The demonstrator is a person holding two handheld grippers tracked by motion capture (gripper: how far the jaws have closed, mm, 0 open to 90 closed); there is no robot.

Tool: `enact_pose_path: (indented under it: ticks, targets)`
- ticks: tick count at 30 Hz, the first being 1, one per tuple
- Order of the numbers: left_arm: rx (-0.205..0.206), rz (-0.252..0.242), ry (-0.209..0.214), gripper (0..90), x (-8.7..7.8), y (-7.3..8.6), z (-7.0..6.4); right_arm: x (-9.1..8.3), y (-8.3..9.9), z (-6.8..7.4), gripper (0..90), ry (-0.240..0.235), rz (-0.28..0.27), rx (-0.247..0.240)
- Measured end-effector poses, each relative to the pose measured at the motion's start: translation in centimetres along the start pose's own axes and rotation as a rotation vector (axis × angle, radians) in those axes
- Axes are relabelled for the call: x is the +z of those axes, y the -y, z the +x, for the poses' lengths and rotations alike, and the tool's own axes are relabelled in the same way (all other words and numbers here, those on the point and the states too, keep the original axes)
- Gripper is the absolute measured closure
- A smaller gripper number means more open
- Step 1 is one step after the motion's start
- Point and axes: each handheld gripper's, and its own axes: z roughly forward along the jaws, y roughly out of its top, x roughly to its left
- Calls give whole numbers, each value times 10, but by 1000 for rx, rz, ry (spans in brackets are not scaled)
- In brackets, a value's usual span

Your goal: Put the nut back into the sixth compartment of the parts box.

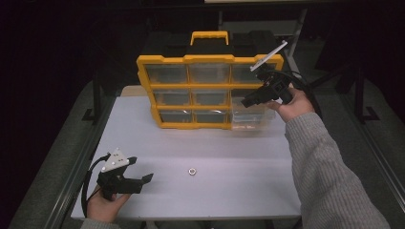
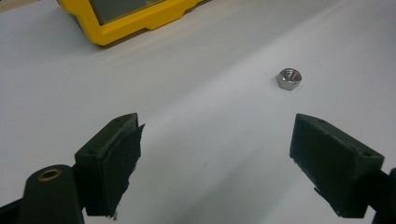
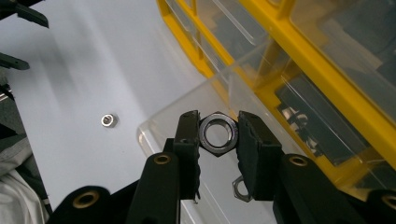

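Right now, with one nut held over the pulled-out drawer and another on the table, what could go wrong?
1. The right gripper pinches the large nut only by its edges, so it might slip or twist out early.
2. It hangs near the clear drawer's front wall; a release could bounce it onto the table.
3. The left gripper is open short of the small nut; closing carelessly could nudge that nut away.

A large steel hex nut [image 3: 218, 133] stands on edge, pinched above the pulled-out clear drawer [image 3: 159, 126]
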Motion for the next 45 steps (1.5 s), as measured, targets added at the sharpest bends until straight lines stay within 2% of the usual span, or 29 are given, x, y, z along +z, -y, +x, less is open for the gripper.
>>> enact_pose_path:
  ticks: [1, 9, 22, 25, 34, 41, 45]
  targets:
    - [-9, 0, 3, 160, 0, 0, -1, 2, 1, -2, 688, -1, 1, 1]
    - [0, 10, 3, 160, 0, 0, 0, 16, 10, -9, 688, 2, 19, 14]
    - [-7, 4, 3, 160, 1, 0, -1, 34, 20, -12, 683, -3, 41, 18]
    - [-9, 3, 3, 160, 1, 0, -1, 35, 21, -13, 656, -6, 37, 22]
    - [-4, 3, 3, 160, 1, 0, -1, 20, 18, -9, 655, -13, -1, 24]
    - [-12, -6, 3, 160, 1, 0, -2, 5, 10, 7, 639, -24, -16, -8]
    - [-8, -10, 1, 160, 2, 0, -1, 0, 5, 19, 630, -37, -34, -45]
